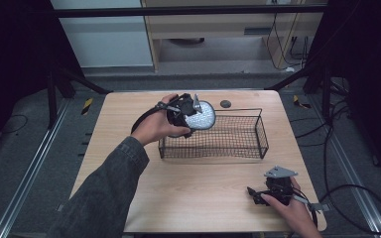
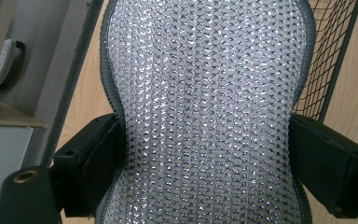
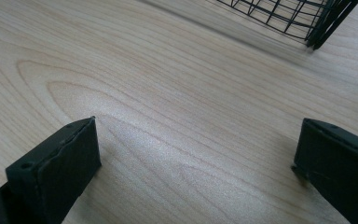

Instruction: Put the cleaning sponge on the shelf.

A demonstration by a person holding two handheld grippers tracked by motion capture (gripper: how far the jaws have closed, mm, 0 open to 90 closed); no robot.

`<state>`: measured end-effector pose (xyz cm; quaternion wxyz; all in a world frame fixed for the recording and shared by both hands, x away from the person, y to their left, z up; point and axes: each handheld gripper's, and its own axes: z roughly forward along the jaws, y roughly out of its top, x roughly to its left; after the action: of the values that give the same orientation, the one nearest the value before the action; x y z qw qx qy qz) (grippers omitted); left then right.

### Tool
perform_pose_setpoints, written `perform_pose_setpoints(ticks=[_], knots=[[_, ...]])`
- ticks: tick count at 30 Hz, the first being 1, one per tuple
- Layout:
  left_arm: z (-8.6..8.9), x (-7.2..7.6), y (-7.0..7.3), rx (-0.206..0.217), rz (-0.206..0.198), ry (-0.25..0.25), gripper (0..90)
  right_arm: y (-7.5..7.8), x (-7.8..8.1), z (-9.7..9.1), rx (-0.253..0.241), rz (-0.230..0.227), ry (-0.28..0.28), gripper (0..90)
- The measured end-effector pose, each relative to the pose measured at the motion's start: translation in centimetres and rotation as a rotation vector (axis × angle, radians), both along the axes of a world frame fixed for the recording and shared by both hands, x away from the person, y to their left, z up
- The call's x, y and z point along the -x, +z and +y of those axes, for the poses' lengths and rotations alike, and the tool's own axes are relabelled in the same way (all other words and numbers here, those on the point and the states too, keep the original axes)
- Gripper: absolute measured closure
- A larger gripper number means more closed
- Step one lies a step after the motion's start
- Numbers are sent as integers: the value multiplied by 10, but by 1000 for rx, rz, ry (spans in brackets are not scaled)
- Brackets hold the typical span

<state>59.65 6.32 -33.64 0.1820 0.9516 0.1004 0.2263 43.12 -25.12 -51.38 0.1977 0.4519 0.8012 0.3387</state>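
Pale wood grain runs across the table in front of you, with dark floor and trailing cables around it. One black wire basket stands on the far half of the table, toward the right, its long side running along the far edge. Through the mesh you can see nothing lying on its bottom. One small dark round disc lies on the table just beyond the basket, close to the far edge.

Your left gripper is raised at the basket's far left corner, and its jaws are clamped on the one silvery mesh pad, a rounded piece with a grey stitched border. From the left gripper view, the pad is pinched at its waist between the two jaws, with the basket's wire wall just beside it on the right. The pad hangs over the basket's left end, above the rim rather than resting inside.

Your right gripper rests low at the near right corner of the table, well apart from the basket. Its jaws stand wide apart with bare wood between them, gripping nothing
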Motion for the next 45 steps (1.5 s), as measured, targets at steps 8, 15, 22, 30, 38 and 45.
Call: perform_pose_setpoints(ticks=[8, 15, 22, 30, 38, 45], knots=[[2, -5, -12, -15, 16, -7, 126, 0, 2, 1, -3, 2, -15, 3], [-1, -10, -24, -44, 22, -14, 126, 0, 1, 1, -2, 1, -12, 3], [-4, -14, -33, -58, 30, -23, 126, 0, 1, 1, -1, 0, -11, 3], [-4, -17, -39, -72, 41, -22, 127, 0, 1, 1, -1, 1, -11, 3], [-1, -20, -48, -75, 56, -16, 127, 0, 1, 1, -1, 1, -12, 3], [-1, -24, -51, -69, 68, -2, 117, 0, 1, 1, -1, 0, -11, 3]])
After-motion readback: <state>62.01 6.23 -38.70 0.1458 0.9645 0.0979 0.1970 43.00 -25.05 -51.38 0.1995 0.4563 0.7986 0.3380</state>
